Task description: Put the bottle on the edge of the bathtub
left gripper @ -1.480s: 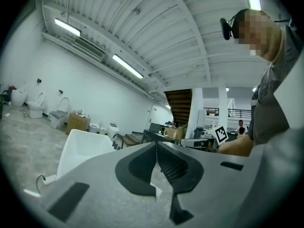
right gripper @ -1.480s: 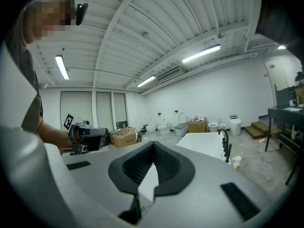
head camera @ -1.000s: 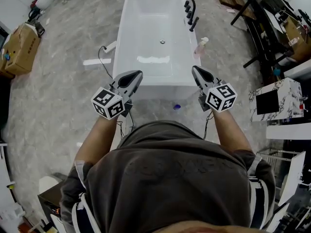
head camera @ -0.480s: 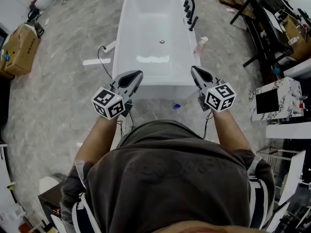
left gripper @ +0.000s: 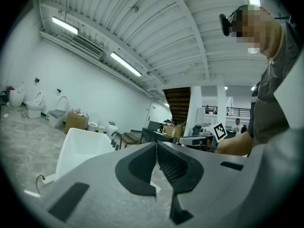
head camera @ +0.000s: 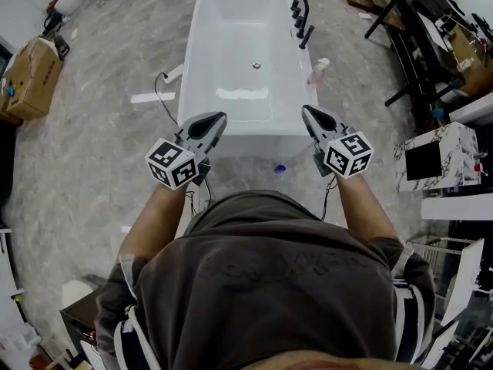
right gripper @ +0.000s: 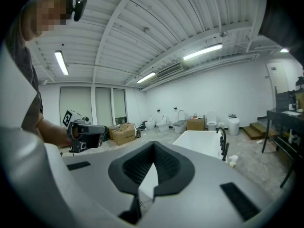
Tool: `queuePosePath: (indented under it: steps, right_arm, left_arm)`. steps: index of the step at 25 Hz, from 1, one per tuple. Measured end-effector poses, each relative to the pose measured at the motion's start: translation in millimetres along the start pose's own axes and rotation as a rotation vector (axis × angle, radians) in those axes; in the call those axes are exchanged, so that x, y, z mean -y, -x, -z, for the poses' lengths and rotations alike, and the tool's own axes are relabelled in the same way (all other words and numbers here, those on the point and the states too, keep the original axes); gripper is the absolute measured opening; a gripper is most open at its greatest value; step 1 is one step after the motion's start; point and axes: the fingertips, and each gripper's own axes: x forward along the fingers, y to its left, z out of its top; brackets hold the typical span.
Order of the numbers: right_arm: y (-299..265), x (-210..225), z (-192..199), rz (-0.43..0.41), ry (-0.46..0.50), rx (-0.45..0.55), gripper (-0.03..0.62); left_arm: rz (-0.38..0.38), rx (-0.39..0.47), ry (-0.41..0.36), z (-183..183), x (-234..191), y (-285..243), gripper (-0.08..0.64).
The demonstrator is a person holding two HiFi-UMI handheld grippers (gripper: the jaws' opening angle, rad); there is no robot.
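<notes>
The bottle [head camera: 318, 73] is seen on the floor beside the bathtub [head camera: 239, 143], not on its edge, while left tongs [head camera: 219, 117] and right tongs [head camera: 307, 110] are held closed, empty.

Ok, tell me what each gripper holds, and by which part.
Nothing. Left gripper and right gripper are shut, empty; the bottle stands beside the bathtub.

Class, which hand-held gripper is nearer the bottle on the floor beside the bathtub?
Right. The right hand-held gripper is held short of the bottle, on the same side of the bathtub. The left hand-held gripper is across the tub's near end, farther off.
</notes>
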Motion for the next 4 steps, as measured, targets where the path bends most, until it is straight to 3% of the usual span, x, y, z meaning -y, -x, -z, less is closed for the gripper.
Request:
queuePosePath:
  steps: [4]
  right_arm:
    - [0.3, 0.9, 0.2, -0.001, 0.001, 0.0, -0.009]
  left_arm:
    - [0.0, 0.001, -0.001, -0.7, -0.2, -1.0, 0.011]
